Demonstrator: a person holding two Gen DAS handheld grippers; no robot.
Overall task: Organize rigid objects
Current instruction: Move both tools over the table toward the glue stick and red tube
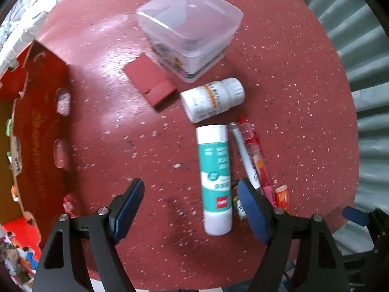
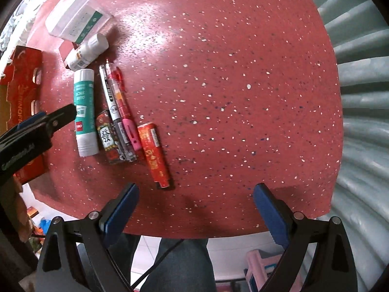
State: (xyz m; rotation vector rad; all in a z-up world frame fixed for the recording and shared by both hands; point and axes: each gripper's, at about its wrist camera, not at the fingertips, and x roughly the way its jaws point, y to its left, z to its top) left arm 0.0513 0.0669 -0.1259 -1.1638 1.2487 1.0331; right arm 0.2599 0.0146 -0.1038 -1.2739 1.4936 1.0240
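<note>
Lying flat on the red speckled table [image 1: 279,73], the glue stick [image 1: 215,177] runs lengthwise from the near edge toward the far side, its teal-and-white body ending in white at both ends. Just right of it, roughly parallel, lie a white pen [image 1: 244,155] and a red pen [image 1: 255,155] with a pink grip, touching along their length. In the right wrist view a small patterned packet [image 2: 107,133] sits between the glue stick and the pens, and a red printed box [image 2: 155,154] lies just right of the pens, slanted the same way.

Beyond the glue stick's far end a white pill bottle [image 1: 212,99] lies on its side, angled across. Beside it are a flat dark-red box [image 1: 150,82] and a clear lidded plastic container [image 1: 189,29]. A red cardboard carton [image 1: 36,121] stands along the table's left edge.

The left gripper [image 1: 190,209] hangs above the table, jaws spread and empty; its right finger overlaps the pens' near ends in view, while the glue stick's lower half shows between the fingers. The right gripper [image 2: 195,209] is likewise spread and empty over bare tabletop near the edge.
</note>
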